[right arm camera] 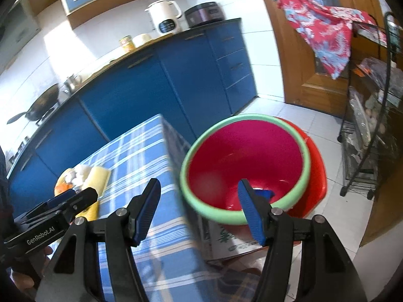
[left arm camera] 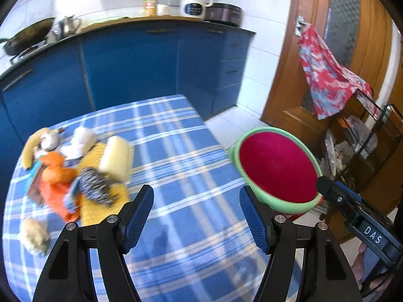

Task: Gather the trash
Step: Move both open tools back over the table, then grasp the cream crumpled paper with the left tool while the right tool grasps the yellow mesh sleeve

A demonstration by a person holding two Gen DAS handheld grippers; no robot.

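Note:
A pile of trash (left arm camera: 75,173) lies on the left of the blue plaid table (left arm camera: 181,166): orange peel, a yellow wrapper, a striped scrap, a banana peel and white paper. A crumpled ball (left arm camera: 35,236) lies nearer. A red bowl with a green rim (right arm camera: 246,166) sits beside the table's right edge, with a small blue scrap (right arm camera: 264,192) inside. My left gripper (left arm camera: 196,216) is open and empty over the table, right of the pile. My right gripper (right arm camera: 199,209) is open and empty at the bowl's near rim. The bowl also shows in the left wrist view (left arm camera: 277,168).
Blue kitchen cabinets (left arm camera: 131,60) run behind the table, with a kettle (left arm camera: 195,0) and wok (left arm camera: 27,37) on the counter. A wooden door (left arm camera: 327,50) with a red cloth (left arm camera: 327,75) and a black wire rack (right arm camera: 370,125) stand on the right. A cardboard box (right arm camera: 226,241) sits under the bowl.

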